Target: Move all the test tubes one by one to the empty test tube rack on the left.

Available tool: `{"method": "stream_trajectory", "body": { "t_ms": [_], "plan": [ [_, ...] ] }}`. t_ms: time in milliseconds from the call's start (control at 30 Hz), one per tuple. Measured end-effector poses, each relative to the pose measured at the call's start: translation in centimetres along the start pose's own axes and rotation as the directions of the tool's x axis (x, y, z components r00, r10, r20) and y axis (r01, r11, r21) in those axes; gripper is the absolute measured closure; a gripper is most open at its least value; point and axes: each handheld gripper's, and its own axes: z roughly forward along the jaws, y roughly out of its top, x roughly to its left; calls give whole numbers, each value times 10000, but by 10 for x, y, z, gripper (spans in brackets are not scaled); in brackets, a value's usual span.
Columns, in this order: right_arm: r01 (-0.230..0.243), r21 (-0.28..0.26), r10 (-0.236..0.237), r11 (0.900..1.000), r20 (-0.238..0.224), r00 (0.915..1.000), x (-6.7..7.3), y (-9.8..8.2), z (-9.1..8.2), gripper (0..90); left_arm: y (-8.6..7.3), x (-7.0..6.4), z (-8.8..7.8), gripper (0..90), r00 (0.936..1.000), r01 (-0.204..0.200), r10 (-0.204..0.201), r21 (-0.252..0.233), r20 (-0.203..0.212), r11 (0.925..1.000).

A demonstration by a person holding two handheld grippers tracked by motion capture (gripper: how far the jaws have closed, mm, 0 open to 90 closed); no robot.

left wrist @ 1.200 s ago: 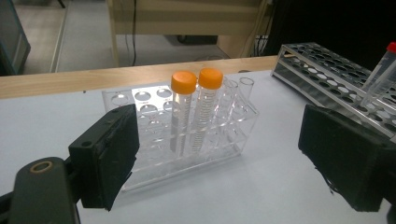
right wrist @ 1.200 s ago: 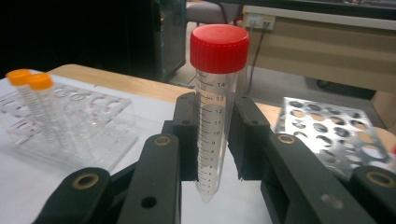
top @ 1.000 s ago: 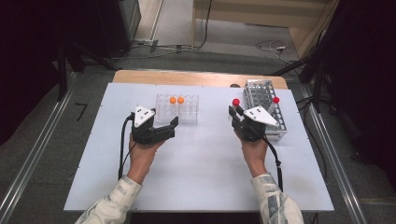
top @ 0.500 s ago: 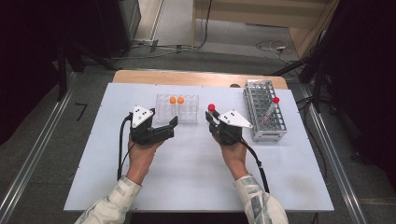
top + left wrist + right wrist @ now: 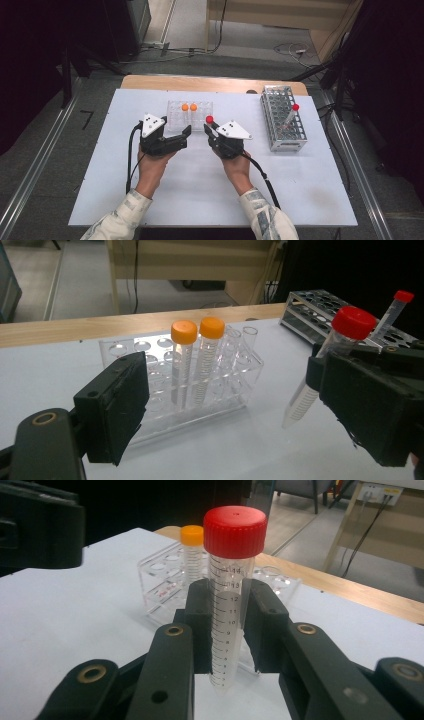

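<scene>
1. The clear rack [image 5: 190, 114] stands near the far edge of the white table [image 5: 150, 200], and everything here is placed from it.
2. Two orange-capped tubes [image 5: 197, 360] stand upright side by side in the clear rack; the wells around them show bare.
3. The right gripper [image 5: 212, 134] sits just in front of the clear rack's right end, its jaws clenched on the red-capped tube [image 5: 231, 600], which stands roughly upright between the pads.
4. The left gripper [image 5: 186, 134] rests just in front of the clear rack's left half, jaws spread wide with nothing between them.
5. The metal rack [image 5: 282, 120] lies well to the right of the clear rack, close to the table's right edge, with another red-capped tube [image 5: 291, 116] leaning in it.
6. Bare table spreads left of the clear rack and toward the near edge behind both hands.
7. Printed graduation numbers run down the held tube, 14 at the top descending; the clear rack bears small red marks too small to read.
</scene>
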Motion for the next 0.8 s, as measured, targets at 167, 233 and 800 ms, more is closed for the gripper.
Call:
{"method": "stream_trajectory", "body": {
  "t_ms": [167, 233, 800],
  "plan": [
    [1, 36, 0, 10000, -189, 9998, 9, 0, 4, 714, 0, -1, 0, 133, 10000, -48, 48, 4, 77, 10000],
    [58, 34, -57, 10000, -298, 9995, 14, 0, 7, 714, 0, -3, 1, 136, 9999, -46, 46, -7, 94, 10000],
    [264, 117, -252, 9996, -967, 9950, 49, 1, 22, 714, -3, -10, -3, 486, 9954, -869, 879, -271, 379, 9958]
  ]
}}
